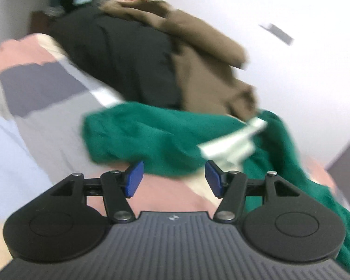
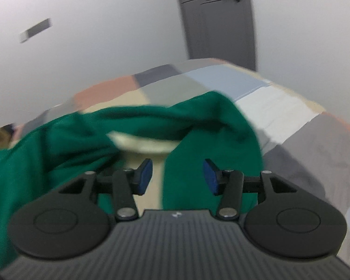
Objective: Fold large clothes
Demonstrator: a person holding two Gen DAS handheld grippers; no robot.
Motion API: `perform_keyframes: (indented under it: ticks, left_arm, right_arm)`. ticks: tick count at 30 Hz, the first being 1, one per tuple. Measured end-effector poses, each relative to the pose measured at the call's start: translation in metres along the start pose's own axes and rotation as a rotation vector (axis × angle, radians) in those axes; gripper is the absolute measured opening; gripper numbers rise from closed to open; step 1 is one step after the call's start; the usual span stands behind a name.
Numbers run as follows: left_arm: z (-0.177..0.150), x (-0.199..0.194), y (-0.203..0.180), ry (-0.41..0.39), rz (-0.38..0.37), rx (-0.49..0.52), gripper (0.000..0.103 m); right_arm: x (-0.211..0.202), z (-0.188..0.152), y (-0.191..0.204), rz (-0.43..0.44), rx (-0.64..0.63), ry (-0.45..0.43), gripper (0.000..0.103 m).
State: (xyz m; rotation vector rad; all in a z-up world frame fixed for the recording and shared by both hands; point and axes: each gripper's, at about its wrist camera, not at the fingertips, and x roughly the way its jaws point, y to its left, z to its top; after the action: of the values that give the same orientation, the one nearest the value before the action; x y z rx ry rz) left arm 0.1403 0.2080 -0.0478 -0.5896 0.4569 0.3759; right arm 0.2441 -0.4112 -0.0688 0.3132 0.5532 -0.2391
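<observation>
Both grippers, left gripper [image 1: 174,179] and right gripper [image 2: 177,176], hang with fingers spread wide, holding nothing, over the crumpled green garment [image 1: 151,135] lying on the patchwork bedspread [image 2: 275,107], beside a brown and black clothes pile [image 1: 151,58]

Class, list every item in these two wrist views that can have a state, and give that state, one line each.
Left gripper: open, empty.
Right gripper: open, empty.
Green garment: crumpled, unfolded, on the bed.
Black garment: heaped, unfolded.
Brown garment: heaped on the black one.
Grey door: closed.
</observation>
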Motion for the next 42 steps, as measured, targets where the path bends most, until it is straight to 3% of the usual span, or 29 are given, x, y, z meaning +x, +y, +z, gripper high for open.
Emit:
perform_keyframes:
  ticks: [6, 9, 11, 14, 27, 36, 42]
  left_arm:
    - [-0.049, -0.014, -0.037, 0.128, -0.162, 0.059, 0.064]
    - [-0.068, -0.017, -0.049, 0.176, -0.212, 0.089, 0.064]
    - [-0.076, -0.019, -0.055, 0.203, -0.250, 0.090, 0.064]
    - [-0.081, -0.015, -0.060, 0.238, -0.299, 0.095, 0.065]
    - [-0.095, 0.007, -0.082, 0.304, -0.443, 0.151, 0.069]
    - [-0.110, 0.028, -0.097, 0.330, -0.470, 0.216, 0.069]
    - [-0.123, 0.035, -0.107, 0.337, -0.397, 0.284, 0.068]
  right_arm:
    - [-0.057, -0.033, 0.023, 0.169, 0.016, 0.092, 0.051]
    - [-0.076, -0.057, 0.034, 0.233, 0.017, 0.127, 0.059]
    - [-0.082, -0.069, 0.043, 0.246, 0.009, 0.154, 0.063]
    - [-0.082, -0.077, 0.050, 0.245, -0.015, 0.179, 0.084]
    - [-0.057, -0.083, 0.044, 0.195, 0.042, 0.243, 0.084]
    - [-0.047, -0.083, 0.040, 0.186, 0.068, 0.267, 0.084]
    - [-0.042, -0.084, 0.039, 0.182, 0.073, 0.280, 0.084]
